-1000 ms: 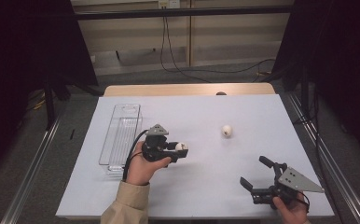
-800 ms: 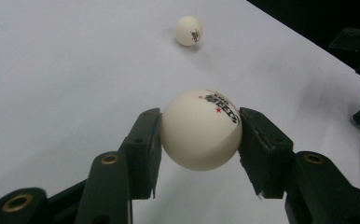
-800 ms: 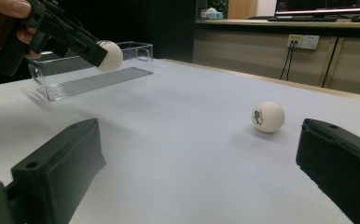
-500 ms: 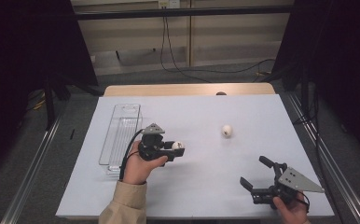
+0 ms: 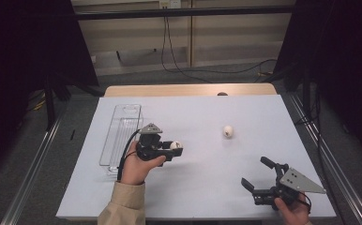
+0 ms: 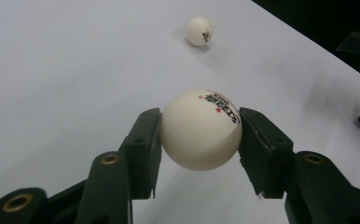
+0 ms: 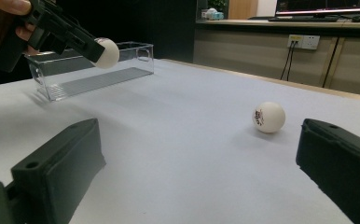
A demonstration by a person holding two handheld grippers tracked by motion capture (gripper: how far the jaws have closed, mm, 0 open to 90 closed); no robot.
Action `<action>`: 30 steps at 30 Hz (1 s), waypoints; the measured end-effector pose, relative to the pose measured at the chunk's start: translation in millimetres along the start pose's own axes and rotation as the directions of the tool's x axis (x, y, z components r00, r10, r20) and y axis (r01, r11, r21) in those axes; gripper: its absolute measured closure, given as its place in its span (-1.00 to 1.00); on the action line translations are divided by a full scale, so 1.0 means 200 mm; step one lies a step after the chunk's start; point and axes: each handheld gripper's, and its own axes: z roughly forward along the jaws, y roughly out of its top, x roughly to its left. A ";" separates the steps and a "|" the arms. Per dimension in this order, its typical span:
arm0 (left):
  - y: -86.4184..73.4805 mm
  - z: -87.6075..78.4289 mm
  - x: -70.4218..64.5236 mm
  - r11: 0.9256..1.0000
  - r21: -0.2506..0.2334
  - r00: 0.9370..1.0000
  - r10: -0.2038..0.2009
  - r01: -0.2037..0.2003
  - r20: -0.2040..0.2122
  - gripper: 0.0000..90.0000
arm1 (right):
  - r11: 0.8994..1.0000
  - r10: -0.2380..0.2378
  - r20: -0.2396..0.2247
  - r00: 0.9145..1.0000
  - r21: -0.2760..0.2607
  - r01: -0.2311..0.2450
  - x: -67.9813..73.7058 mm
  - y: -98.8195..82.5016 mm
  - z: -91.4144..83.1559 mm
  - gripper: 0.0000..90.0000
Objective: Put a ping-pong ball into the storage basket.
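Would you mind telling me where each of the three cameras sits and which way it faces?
High view: above the table's near edge, looking forward and down; both forearms and tools enter from below.
Left gripper view: on the left tool, looking along its jaws, shut on a ball.
Right gripper view: on the right tool, low over the table, jaws apart, facing the clear tray.
Both gripper views share the loose ball.
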 end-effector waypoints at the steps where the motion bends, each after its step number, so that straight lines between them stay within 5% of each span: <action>1: 0.00 0.00 0.00 1.000 0.000 1.000 0.001 -0.001 -0.004 0.13 | 1.000 0.000 0.000 1.000 0.000 0.000 0.00 0.00 0.00 -1.00; 30: 0.00 -0.10 0.04 1.000 -0.004 0.999 -0.022 0.022 -0.040 0.13 | 1.000 -0.002 0.000 1.000 -0.001 0.002 0.00 0.00 0.00 -1.00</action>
